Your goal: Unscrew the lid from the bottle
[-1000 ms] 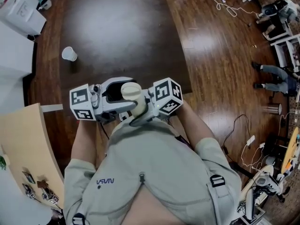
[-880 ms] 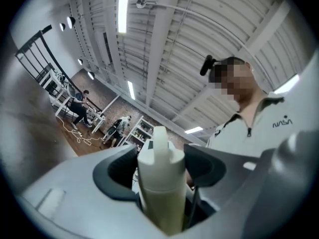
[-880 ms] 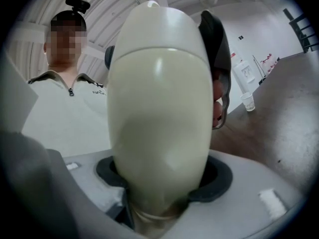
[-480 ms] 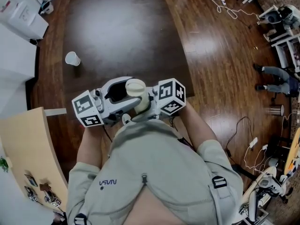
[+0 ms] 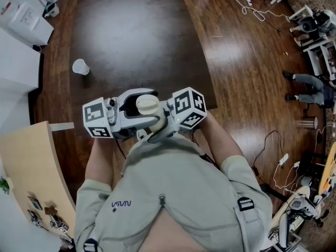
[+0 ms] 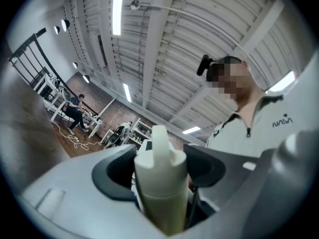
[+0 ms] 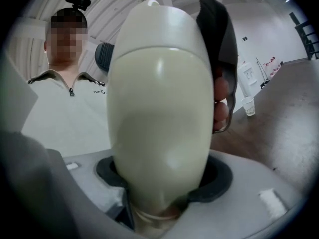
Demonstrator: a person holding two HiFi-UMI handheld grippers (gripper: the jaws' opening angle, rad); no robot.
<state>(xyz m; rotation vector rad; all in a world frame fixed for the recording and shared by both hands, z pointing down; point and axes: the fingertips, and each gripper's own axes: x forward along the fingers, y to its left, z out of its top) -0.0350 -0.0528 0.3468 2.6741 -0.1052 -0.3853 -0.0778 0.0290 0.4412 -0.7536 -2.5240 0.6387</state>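
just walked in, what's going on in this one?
A person is holding a cream bottle up in front of their chest with both claws. The right claw is clamped on the lower body. The left claw is closed round the top end, at the lid. The lid sits on the bottle, so it is not unscrewed yet. A small white cup stands apart on the dark table.

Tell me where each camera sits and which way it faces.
Head view: on the person's head, facing steeply down at the bottle; torso and forearms show.
Left gripper view: on the left tongs, facing up past the lid to the ceiling; chest shows.
Right gripper view: on the right tongs, facing the bottle's side; chest shows.
Shared: all three show the bottle.
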